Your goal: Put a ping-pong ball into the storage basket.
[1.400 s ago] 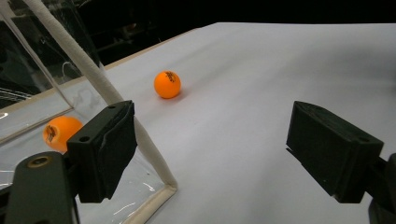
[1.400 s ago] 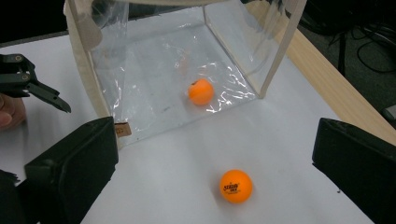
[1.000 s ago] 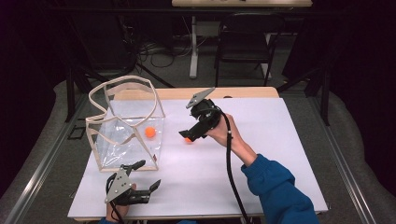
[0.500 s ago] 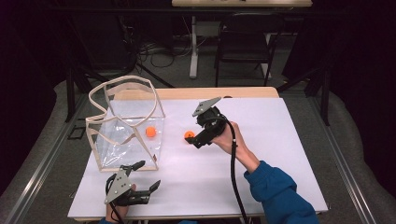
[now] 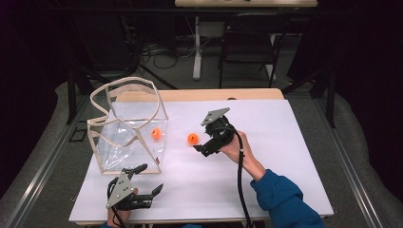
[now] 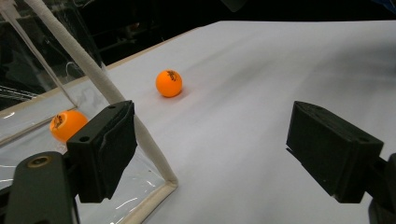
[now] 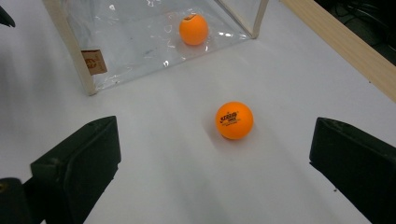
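Right gripper [image 5: 205, 144] lowered; fingers open, ball [image 7: 234, 120] ahead between them, untouched.

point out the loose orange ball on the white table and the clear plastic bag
orange ball on the white table [image 7: 234, 120], right gripper view, middle of the ball
clear plastic bag with cream trim [image 5: 124, 145], high view, front transparent wall

You have a white table top [image 5: 266, 180] in front of you, with a pale wooden strip [image 5: 199, 95] along its far edge. Past it, at twelve o'clock, a white post [image 5: 196, 52] stands on grey floor [image 5: 304, 71] amid loose cables [image 5: 157, 50]. A dark chair [image 5: 249, 47] sits at one o'clock. The room beyond is black and unlit.
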